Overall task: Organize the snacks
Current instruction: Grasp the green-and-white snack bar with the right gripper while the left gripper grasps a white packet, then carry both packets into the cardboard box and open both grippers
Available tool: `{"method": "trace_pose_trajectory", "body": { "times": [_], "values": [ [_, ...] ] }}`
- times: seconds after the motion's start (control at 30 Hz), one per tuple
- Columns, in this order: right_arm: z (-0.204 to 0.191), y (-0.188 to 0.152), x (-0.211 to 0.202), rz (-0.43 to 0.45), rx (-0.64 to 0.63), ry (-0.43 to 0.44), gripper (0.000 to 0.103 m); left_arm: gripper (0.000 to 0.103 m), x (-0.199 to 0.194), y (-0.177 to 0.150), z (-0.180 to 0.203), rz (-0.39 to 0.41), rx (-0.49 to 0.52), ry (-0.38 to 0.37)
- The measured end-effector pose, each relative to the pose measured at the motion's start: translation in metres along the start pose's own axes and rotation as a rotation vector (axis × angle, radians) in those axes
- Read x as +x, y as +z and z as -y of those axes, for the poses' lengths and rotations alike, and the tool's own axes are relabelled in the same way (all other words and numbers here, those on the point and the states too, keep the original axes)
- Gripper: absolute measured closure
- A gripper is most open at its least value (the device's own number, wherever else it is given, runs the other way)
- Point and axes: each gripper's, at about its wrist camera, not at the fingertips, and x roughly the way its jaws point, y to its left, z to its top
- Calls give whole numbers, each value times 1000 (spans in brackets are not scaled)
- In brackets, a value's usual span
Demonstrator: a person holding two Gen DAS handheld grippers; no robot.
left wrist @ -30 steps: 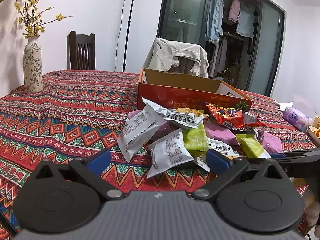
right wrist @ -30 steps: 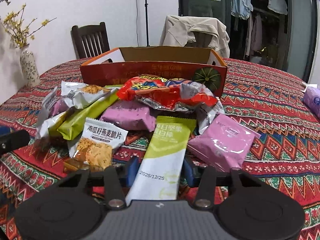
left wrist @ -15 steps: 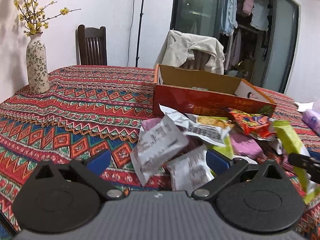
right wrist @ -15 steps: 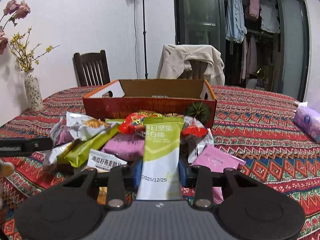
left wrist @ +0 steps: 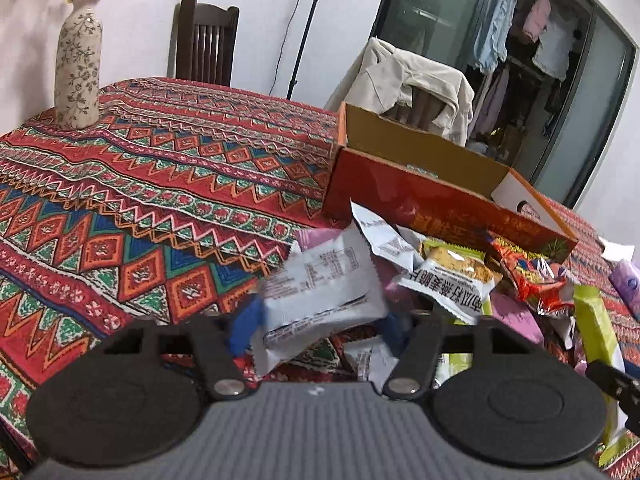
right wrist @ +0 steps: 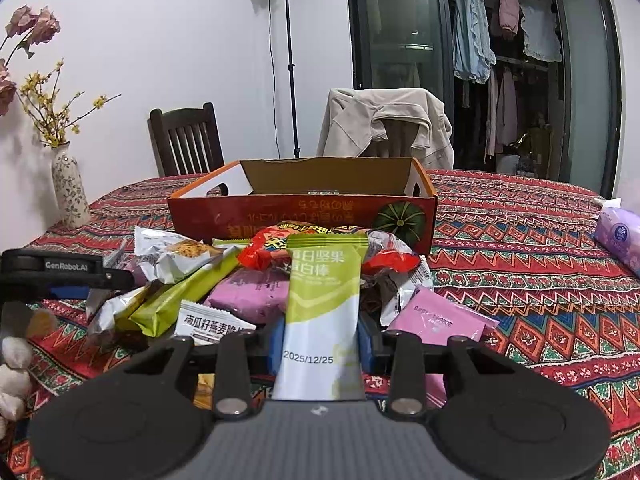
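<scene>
Since a second earlier, the left gripper had moved in over the snack pile and its jaws were closing around a white packet, which sat between the blue pads; blur hid whether they pressed it yet. The right gripper had lifted off the tabletop and stayed clenched on a green-and-white bar, held upright between its pads. Beyond both grippers stood the orange cardboard box, open at the top; no snack showed inside it from these angles. Just ahead of the right gripper, between it and the box, lay the remaining heap: a red wrapper, pink packets and a green stick.
</scene>
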Motion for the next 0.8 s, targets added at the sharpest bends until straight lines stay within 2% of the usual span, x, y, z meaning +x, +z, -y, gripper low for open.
{"method": "trace_pose_trajectory", "body": {
  "times": [0.07, 0.1, 0.2, 0.5, 0.8],
  "values": [
    [1, -1, 0, 2, 1, 2, 67, 53, -3, 0, -1, 10, -1, -11],
    [1, -2, 0, 2, 3, 4, 67, 66, -5, 0, -1, 20, 3, -18],
    [2, -4, -1, 2, 9, 4, 67, 77, -12, 1, 1, 46, 21, -35],
    [8, -3, -6, 24, 26, -3, 67, 90, -31, 4, -4, 95, 27, -45],
    [7, 0, -8, 44, 22, 1, 67, 97, -51, 9, 3, 180, 76, -57]
  ]
}}
